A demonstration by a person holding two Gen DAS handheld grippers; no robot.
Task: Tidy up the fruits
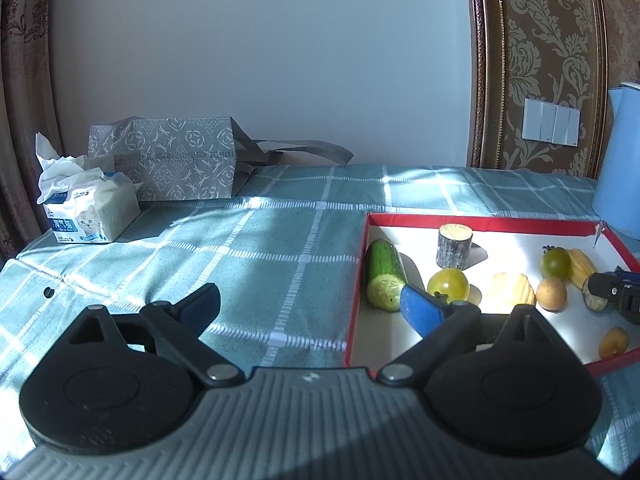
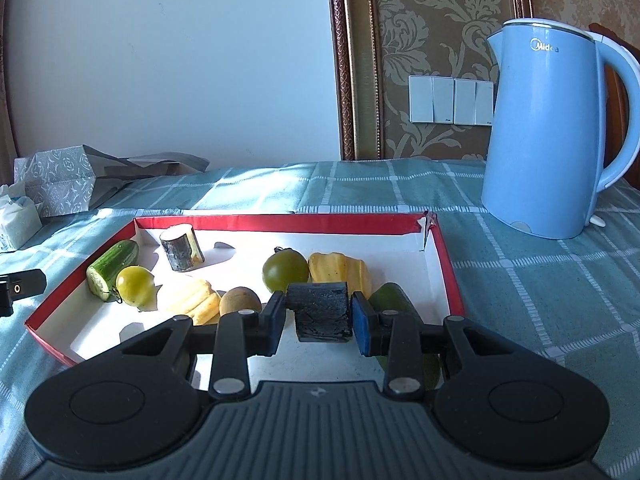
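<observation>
Fruits [image 2: 285, 272] fill the tray [image 2: 280, 224] on checked cloth [image 2: 520, 280]; right gripper [image 2: 319, 322] clamps an eggplant chunk [image 2: 320, 312], left gripper [image 1: 308, 308] gapes empty.

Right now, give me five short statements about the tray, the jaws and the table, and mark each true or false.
1. The right gripper has its jaws shut on a dark eggplant chunk. True.
2. The left gripper holds the cucumber piece. False: its jaws stand wide open and empty, over the cloth beside the tray.
3. The red-rimmed tray holds two green tomatoes. True.
4. The blue kettle stands inside the tray. False: it stands on the checked tablecloth, outside the tray.
5. The tissue pack lies in the tray. False: it sits on the cloth, far from it.
</observation>
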